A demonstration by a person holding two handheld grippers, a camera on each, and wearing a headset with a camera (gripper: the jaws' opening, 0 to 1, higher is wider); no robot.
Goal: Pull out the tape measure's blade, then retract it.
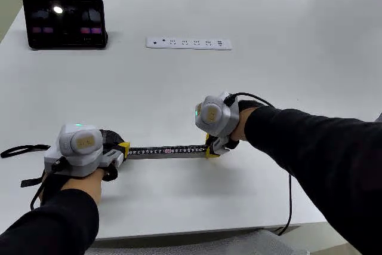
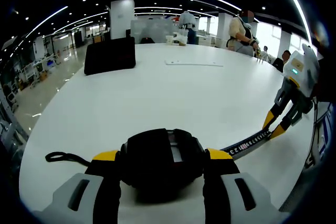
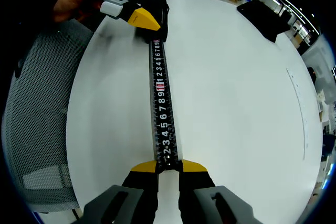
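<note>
The black tape measure case [image 1: 111, 139] rests on the white table [image 1: 179, 100], and my left gripper [image 1: 119, 152] is shut on it. In the left gripper view the case [image 2: 163, 157] sits between the yellow-tipped jaws of my left gripper [image 2: 163, 155]. The blade [image 1: 167, 150] is drawn out to the right along the tabletop. My right gripper [image 1: 210, 148] is shut on the blade's tip. In the right gripper view the numbered blade [image 3: 160, 103] runs from my right gripper [image 3: 168, 166] to the case [image 3: 157, 15] at the top.
A dark tablet [image 1: 64, 22] stands at the far left and a white power strip [image 1: 188, 43] lies mid-table. A black strap [image 1: 24, 149] trails left of the case. A cable [image 1: 289, 201] hangs over the near table edge. A mesh chair [image 3: 37, 129] stands beside the table.
</note>
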